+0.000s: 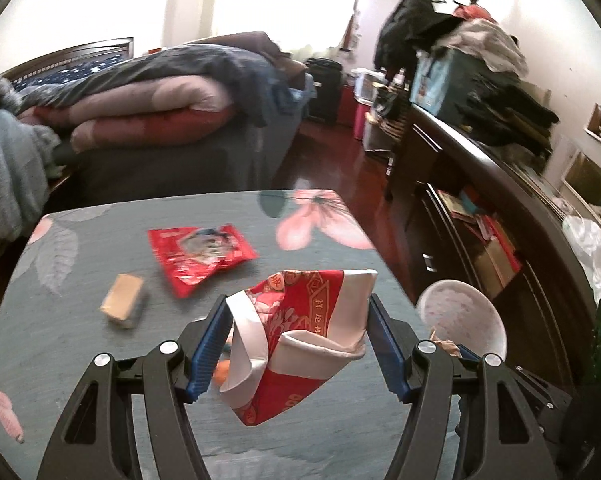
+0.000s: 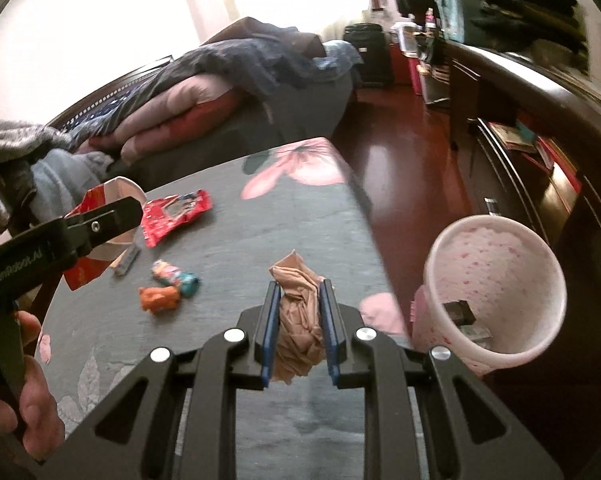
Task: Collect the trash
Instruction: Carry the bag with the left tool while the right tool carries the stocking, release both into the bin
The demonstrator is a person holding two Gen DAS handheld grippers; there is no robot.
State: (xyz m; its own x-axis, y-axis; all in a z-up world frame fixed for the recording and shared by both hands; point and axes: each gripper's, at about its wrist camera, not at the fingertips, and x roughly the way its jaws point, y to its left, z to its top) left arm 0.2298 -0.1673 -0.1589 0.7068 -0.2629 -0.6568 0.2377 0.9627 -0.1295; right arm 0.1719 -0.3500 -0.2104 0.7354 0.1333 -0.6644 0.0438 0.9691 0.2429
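Right wrist view shows me the pink bin [image 2: 496,292] beside the surface [image 2: 260,232] with only a small dark scrap inside, so I judge collection barely begun. My left tongs [image 1: 300,344] grasp a crushed red-and-white paper cup [image 1: 300,340] above the surface, and my right tongs [image 2: 299,334] are clenched on a crumpled brown wrapper [image 2: 298,324]. Left lying are the red packet [image 1: 200,256], tan block [image 1: 122,300] and small candy wrappers [image 2: 168,286].

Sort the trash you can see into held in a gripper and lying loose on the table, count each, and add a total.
Held: 2, crushed red paper cup in left gripper, crumpled brown paper in right gripper.
Loose on table: 4, red packet, tan block, orange wrapper, pink-and-teal wrapper.
Total: 6
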